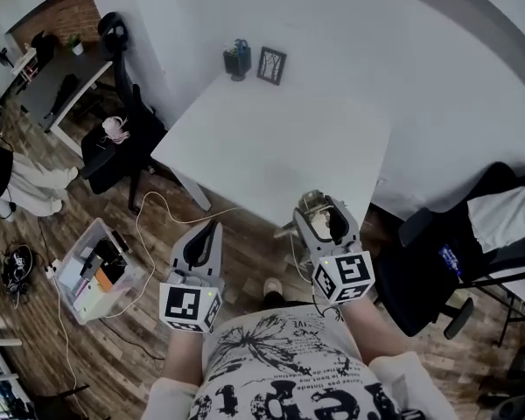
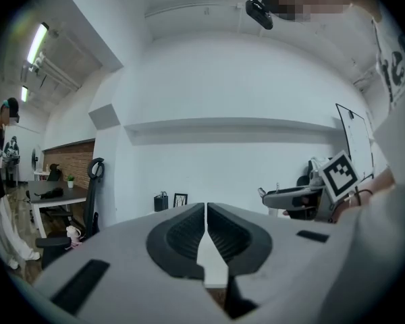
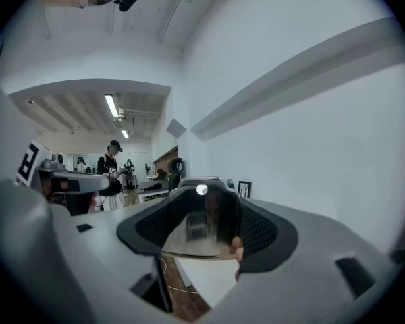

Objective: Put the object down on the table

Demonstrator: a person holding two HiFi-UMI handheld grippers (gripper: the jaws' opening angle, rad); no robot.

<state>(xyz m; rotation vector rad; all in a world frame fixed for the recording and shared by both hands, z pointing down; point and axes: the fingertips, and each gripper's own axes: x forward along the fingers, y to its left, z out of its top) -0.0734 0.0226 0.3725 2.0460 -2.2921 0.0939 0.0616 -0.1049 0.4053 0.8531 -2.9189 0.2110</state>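
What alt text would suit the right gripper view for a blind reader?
The right claw grips a shiny clear object, held over the near edge of a white table with wooden floor showing below.

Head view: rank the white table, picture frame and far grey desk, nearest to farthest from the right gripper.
1. White table, just ahead of the right gripper.
2. Picture frame, at the table's far edge.
3. Grey desk, far left.
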